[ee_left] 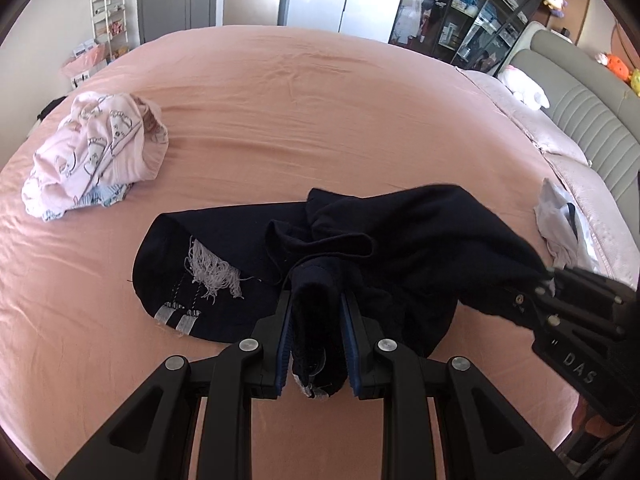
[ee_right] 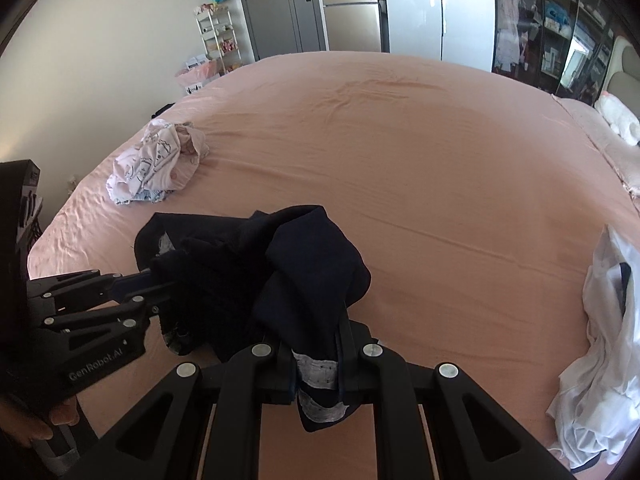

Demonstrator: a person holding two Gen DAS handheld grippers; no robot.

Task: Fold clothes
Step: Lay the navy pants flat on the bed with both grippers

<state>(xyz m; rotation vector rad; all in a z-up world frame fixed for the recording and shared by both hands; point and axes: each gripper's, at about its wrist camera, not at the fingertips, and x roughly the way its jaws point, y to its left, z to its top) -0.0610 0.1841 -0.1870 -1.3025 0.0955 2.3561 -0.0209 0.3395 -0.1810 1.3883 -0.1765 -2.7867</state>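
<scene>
A dark navy garment (ee_left: 400,236) with a frayed white patch lies bunched on the pink bed (ee_left: 300,100). My left gripper (ee_left: 316,300) is shut on a thick fold of it at its near edge. My right gripper (ee_right: 316,332) is shut on another edge of the same garment (ee_right: 304,264), where a white inner label shows. Each gripper also shows in the other view: the right one at the right edge (ee_left: 548,280), the left one at the left (ee_right: 160,280). The garment hangs slack between them.
A crumpled pale pink printed garment (ee_left: 96,156) lies at the bed's far left. A white garment (ee_right: 608,340) lies at the right edge. A padded headboard (ee_left: 580,92) and pillows stand at the right. Wardrobes, a fridge and a shelf rack stand beyond the bed.
</scene>
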